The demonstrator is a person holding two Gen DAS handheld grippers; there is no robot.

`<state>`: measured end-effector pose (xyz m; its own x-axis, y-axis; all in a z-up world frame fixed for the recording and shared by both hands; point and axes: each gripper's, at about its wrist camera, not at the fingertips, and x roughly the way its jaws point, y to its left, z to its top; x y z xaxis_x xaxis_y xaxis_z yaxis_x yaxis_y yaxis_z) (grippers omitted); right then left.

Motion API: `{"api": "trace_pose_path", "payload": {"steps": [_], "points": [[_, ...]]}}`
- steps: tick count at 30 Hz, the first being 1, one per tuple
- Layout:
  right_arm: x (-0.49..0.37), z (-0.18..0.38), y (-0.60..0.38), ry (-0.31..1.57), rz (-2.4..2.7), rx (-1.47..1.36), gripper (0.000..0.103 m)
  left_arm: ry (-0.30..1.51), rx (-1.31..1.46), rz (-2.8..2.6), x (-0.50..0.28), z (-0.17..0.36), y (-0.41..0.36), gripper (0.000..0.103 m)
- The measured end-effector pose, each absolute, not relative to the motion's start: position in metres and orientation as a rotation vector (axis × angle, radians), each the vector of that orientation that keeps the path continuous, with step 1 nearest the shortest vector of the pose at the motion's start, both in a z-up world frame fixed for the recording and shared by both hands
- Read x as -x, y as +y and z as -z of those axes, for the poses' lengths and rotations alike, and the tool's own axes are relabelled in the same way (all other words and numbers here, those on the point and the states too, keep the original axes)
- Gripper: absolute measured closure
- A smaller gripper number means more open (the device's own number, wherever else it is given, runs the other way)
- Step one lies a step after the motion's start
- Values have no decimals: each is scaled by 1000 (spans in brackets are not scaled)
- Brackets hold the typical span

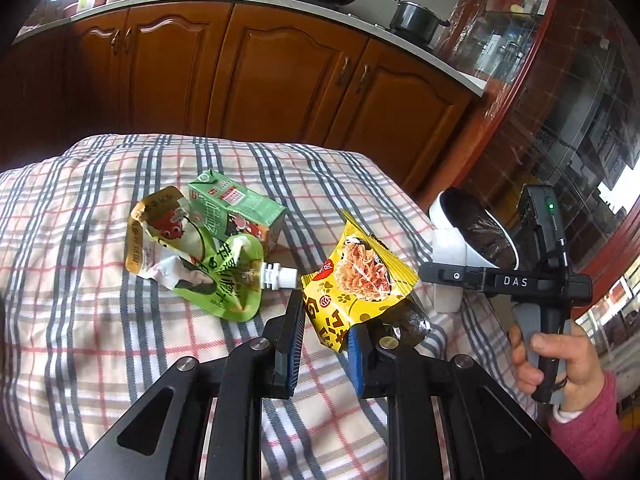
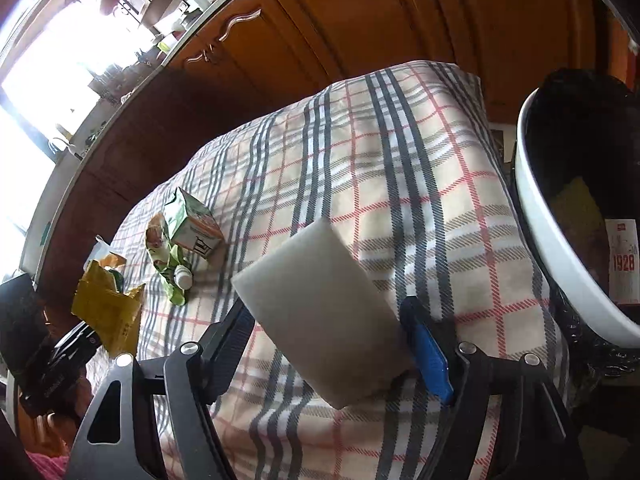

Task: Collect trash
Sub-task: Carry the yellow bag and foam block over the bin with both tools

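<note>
Left wrist view first: my left gripper [image 1: 326,316] tilts down over the checked cloth [image 1: 100,280], jaws drawn narrow and pinching the lower edge of the yellow snack wrapper [image 1: 360,276], which hangs lifted off the cloth on the near side of the bin [image 1: 440,208]. Further from the bin than the wrapper, the spouted pouch [image 1: 200,264] and the green carton [image 1: 240,208] lie touching each other on the cloth. Right by the bin, my right hand [image 1: 560,364] wraps round its handle, pink sleeve [image 1: 588,432] at the wrist, the tool reaching sideways across the bin's front. Right wrist view now: my right gripper [image 2: 324,308] angles steeply down, rolled to one side, jaws spread wide and clamped on the white foam block [image 2: 324,280], carried above the cloth just beside the bin's white rim.
</note>
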<state>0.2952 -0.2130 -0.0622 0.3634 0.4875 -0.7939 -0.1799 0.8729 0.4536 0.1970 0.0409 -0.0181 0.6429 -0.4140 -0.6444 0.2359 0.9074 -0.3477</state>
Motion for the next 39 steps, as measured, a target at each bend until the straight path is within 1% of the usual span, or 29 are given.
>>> {"api": "trace_pose_path", "payload": {"steps": [5, 8, 10, 11, 12, 13, 17, 19, 26, 29, 33, 39], "points": [[-280, 39, -207, 1013, -494, -205, 25, 791, 249, 364, -196, 18, 41, 85], [-275, 39, -192, 995, -488, -68, 25, 792, 251, 361, -195, 18, 39, 85], [-278, 42, -190, 1000, -510, -43, 27, 794, 248, 358, -194, 18, 38, 85], [-280, 44, -189, 1001, -521, -40, 29, 795, 246, 357, -194, 18, 37, 85], [-280, 45, -188, 1002, -525, -32, 38, 796, 245, 356, -194, 17, 36, 85], [-281, 47, -187, 1003, -520, -10, 44, 797, 245, 357, -194, 17, 36, 85], [-271, 45, -188, 981, -514, 11, 48, 804, 249, 370, -201, 18, 28, 85], [-263, 41, -196, 957, -496, -11, 49, 806, 251, 387, -205, 17, 20, 85], [-240, 20, -257, 867, -384, -238, 49, 801, 200, 469, -224, 12, -30, 85], [-228, 13, -276, 835, -292, -240, 49, 794, 172, 506, -232, 8, -51, 85], [-217, 9, -306, 813, -247, -326, 49, 791, 130, 549, -244, 4, -79, 85], [-217, 5, -344, 791, -172, -381, 49, 783, 71, 590, -264, -4, -118, 85]]}}
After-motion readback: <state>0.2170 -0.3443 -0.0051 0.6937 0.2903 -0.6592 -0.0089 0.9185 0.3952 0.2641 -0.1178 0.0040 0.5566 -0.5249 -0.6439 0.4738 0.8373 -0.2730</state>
